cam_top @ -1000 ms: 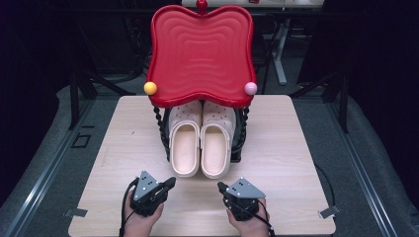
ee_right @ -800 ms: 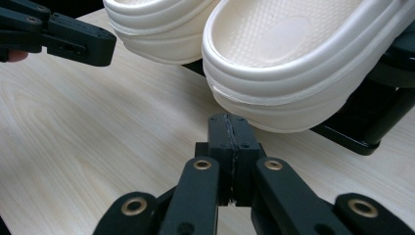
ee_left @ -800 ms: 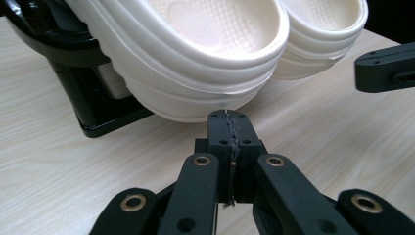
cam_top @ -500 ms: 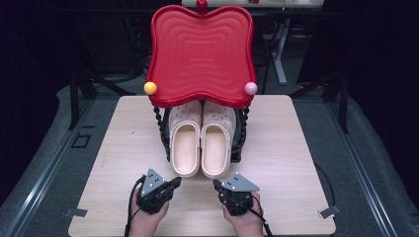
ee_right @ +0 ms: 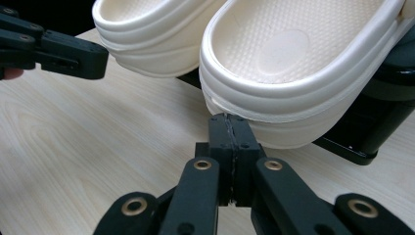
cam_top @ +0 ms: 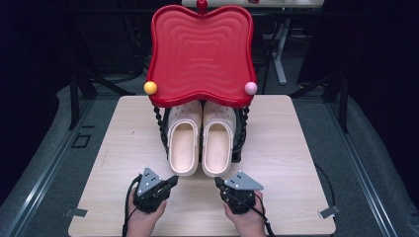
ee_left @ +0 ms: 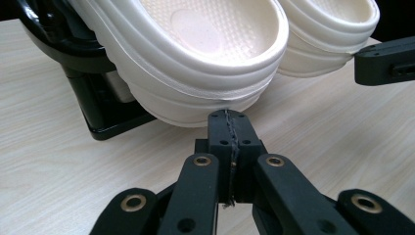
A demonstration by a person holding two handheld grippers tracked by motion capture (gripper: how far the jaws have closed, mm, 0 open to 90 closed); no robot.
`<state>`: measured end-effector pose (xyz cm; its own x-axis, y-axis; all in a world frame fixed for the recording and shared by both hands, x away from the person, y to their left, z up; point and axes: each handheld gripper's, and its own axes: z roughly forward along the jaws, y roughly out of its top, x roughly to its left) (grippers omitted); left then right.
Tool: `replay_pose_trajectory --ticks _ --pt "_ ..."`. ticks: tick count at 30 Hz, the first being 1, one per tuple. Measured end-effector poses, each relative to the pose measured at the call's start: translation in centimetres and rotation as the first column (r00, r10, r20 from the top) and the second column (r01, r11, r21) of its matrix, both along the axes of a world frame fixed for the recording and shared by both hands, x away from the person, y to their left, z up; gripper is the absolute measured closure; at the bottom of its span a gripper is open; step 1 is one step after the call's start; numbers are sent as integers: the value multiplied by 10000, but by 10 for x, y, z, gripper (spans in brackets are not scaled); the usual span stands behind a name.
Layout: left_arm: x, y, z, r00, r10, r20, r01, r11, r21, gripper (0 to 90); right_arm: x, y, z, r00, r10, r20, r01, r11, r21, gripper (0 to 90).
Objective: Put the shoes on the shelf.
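Compared with a second earlier, both hands had crept a little forward toward the shoes and turned inward; the clogs and the rack hadn't budged.

Nearest me, the person's two hands sat at the near edge of the table [cam_top: 296,148]. The left gripper [cam_top: 170,181] pointed up and to the right, the right gripper [cam_top: 218,181] up and to the left, so the tips angled toward each other. Both sets of jaws were pressed fully together with nothing between them; in each gripper view you could see the two pads meeting in a thin seam.

Just beyond the tips were the heels of a pair of cream clogs. The left clog [cam_top: 183,143] lay straight ahead of the left gripper, its heel rim just past the closed tips and tilted up off the wood. Same deal for the right clog [cam_top: 217,140] and the right gripper. Each hand was about equally close to its own shoe. The clogs' long axes ran away from the person, toes tucked under the rack [cam_top: 239,143], heels hanging out toward the grippers.

Farther back, a red tray [cam_top: 200,54] topped the rack, with a yellow ball [cam_top: 150,87] and a pink ball [cam_top: 250,88] at its front corners.

My guess: the jaws would need to open before either heel rim could be gripped.
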<state>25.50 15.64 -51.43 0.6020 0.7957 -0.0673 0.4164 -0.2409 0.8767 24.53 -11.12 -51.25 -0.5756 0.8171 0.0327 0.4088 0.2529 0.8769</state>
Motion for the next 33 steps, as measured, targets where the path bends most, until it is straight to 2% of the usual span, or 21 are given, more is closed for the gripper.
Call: replay_pose_trajectory --ticks 13,27,33 --pt "9 9 5 9994 343 -48 -343 9994 -37 900 7 -12 9 9984 -550 111 547 9983 221 900" --pt "32 0 13 9988 476 68 -477 9986 217 900 27 -18 22 9950 -924 380 936 9951 -305 900" --pt "45 -2 17 9978 649 149 -651 9978 146 900 40 -13 29 9946 -917 485 943 9941 -539 900"
